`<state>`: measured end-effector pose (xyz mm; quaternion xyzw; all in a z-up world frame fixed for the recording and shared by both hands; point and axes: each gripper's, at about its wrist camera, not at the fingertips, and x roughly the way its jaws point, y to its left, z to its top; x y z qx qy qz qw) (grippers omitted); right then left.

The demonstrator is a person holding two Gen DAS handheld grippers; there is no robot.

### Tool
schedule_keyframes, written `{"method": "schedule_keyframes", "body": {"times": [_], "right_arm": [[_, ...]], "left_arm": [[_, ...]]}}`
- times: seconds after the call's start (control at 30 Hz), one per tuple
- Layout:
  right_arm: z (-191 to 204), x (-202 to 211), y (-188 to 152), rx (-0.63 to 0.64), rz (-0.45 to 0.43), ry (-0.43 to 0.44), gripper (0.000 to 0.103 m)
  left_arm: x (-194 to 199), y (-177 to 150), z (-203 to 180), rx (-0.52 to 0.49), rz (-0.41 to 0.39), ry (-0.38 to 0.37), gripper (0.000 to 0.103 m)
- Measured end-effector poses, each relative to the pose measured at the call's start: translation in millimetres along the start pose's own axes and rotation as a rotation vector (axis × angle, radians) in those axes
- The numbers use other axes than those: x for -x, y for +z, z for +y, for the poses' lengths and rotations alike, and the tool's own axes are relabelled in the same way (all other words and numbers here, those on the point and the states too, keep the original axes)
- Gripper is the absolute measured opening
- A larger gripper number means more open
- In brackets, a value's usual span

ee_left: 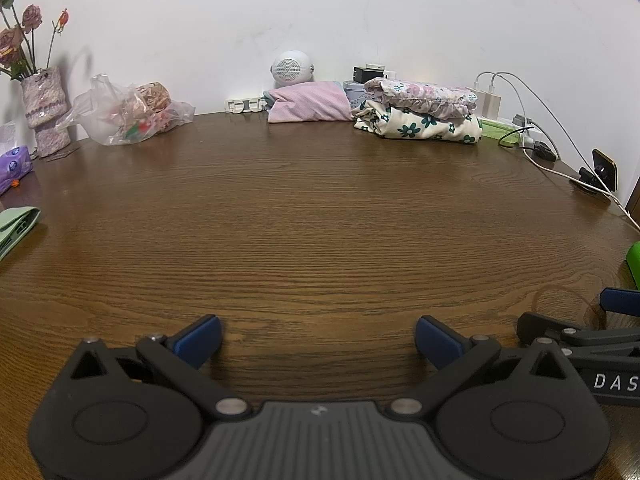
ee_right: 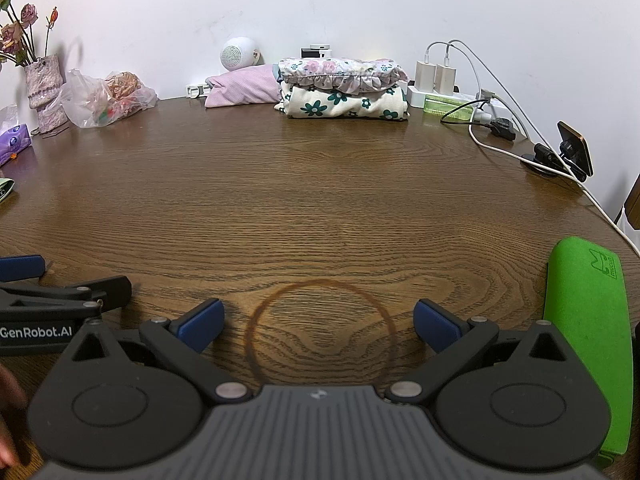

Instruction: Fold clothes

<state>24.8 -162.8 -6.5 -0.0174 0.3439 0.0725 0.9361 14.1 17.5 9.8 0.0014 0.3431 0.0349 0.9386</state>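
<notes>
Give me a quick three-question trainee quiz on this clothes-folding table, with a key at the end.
1. True or false: the left gripper is clamped on a garment.
2. In the folded stack by the wall, which piece lies on top? A) the cream cloth with dark green flowers B) the ruffled cloth with pink flowers
3. What lies on the table just to the right of the right gripper?

Key
1. False: both grippers are open and empty over bare wood.
2. B
3. A green pad.
</notes>
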Motion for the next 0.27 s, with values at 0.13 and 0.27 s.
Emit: {"method": "schedule_keyframes", "body": {"times": [0.13,0.27], "right_arm": [[0.0,0.2,-0.1,0.000,0.000,0.000,0.102],[0.1,0.3,-0.1,0.000,0.000,0.000,0.102]], "left_arm": [[-0.4,0.5,-0.9,0.003,0.000,0.006,0.103],[0.1,0.6,-1.1,0.004,0.000,0.009,0.103]]}}
